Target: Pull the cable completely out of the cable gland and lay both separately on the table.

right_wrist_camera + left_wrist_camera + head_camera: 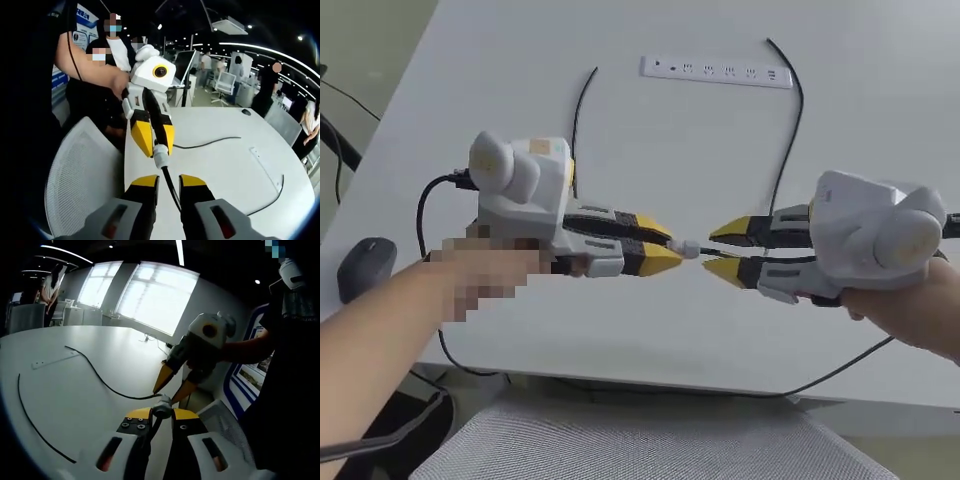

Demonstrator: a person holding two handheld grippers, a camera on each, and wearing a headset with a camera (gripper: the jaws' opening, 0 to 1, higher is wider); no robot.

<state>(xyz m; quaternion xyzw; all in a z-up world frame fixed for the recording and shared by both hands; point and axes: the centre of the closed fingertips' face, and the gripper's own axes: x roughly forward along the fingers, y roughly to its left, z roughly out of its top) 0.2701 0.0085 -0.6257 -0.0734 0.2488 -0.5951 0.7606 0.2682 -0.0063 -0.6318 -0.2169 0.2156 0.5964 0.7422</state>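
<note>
left tool clenched on the half-hidden cable gland; right tool released, jaws astride the cable, seemingly not touching

Behind cable gland lies power strip, mouse left.

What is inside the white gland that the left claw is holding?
A black cable passes through the gland, which the left claw grips, and runs out between the jaws of the open right claw. The part of it inside is covered by the gland and the left claw.
</note>
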